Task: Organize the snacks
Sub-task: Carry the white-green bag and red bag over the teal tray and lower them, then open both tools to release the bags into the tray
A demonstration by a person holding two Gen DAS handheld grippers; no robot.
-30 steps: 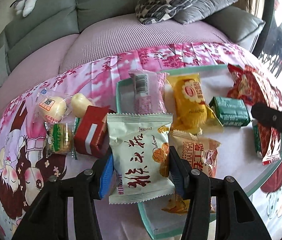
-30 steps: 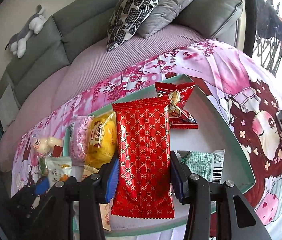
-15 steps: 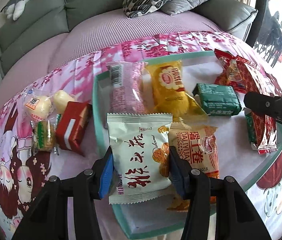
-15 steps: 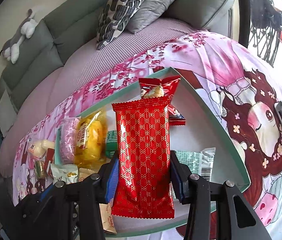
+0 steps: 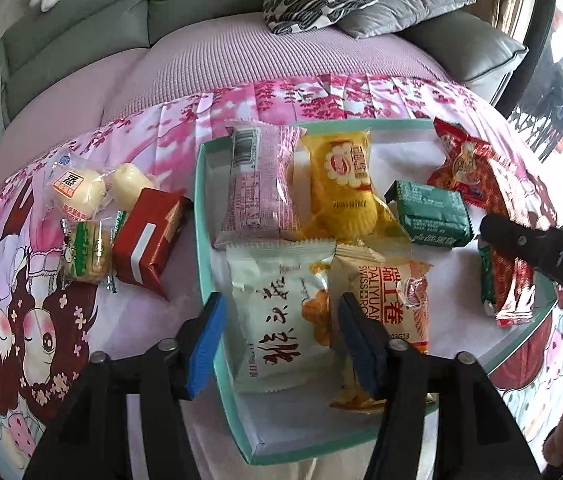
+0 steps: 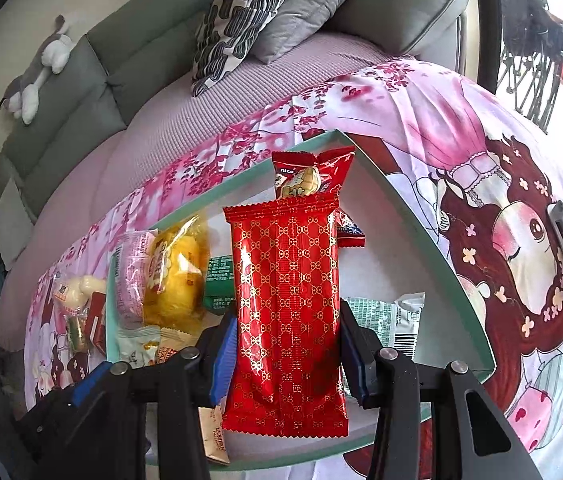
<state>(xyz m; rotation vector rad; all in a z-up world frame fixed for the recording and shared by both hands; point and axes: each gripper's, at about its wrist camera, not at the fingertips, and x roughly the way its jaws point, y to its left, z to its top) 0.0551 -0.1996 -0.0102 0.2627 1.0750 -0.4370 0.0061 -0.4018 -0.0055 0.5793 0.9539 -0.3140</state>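
Black hand-held gripper (image 5: 281, 344), blue pads (image 5: 203, 344)

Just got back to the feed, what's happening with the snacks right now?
A person with a gripper in each hand is loading snacks into the teal tray. The left gripper has just been opening: its pads stand clear of the white packet, now lying in the tray. The right gripper is shut on the red patterned packet, held over the tray. A few snacks, including a red box, wait on the pink cloth outside.
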